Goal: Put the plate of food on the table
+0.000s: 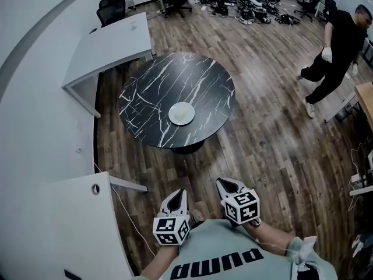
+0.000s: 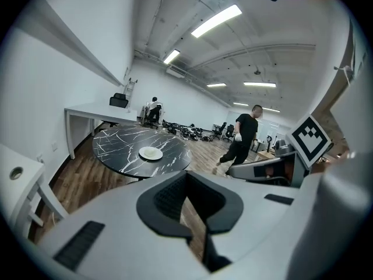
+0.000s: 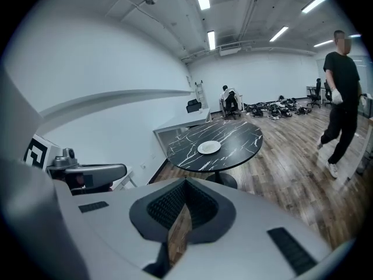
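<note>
Apparently plate [image 1: 181, 113] sits on counter [image 1: 150, 93]; I see left tool [image 1: 178, 195], right tool [image 1: 226, 185] pressed together, empty. Risk: re-approach knocks plate.

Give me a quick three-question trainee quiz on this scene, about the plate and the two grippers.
1. True or false: the plate rests on the round black marble table.
2. What does the left gripper hold? A) the plate B) a cup C) nothing
3. Fill in: the jaws of the right gripper are ___ (open or shut).

Key: 1 true; 2 C; 3 shut.
</note>
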A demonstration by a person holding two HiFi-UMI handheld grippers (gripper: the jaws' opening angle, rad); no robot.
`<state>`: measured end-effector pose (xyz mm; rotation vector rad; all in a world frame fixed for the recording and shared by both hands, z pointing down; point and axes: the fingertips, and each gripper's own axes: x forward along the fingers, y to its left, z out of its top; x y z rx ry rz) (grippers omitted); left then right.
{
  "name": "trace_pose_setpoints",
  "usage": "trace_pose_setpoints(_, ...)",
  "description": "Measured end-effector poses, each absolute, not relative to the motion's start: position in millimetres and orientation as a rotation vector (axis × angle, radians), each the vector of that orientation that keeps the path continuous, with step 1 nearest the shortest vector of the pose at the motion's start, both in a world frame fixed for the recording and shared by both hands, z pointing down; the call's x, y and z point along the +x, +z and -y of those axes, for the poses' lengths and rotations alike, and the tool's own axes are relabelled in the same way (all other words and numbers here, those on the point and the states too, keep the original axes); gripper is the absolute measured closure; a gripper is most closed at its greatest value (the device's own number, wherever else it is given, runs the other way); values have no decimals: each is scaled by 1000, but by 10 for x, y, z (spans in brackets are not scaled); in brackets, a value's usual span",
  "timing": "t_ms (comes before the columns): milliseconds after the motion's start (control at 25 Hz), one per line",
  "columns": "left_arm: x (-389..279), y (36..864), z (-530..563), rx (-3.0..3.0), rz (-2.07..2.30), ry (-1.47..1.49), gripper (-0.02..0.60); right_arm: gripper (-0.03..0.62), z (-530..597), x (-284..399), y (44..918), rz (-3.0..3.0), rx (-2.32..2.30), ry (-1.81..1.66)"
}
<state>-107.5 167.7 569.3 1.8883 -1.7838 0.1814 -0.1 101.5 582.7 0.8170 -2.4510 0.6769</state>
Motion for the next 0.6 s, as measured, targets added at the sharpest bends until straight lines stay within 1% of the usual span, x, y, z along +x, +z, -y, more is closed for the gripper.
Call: trace_pose_setpoints(600,-1159,5712,-1635,1915,1760,158,575,586,-990,-44,5800,2435,846,670)
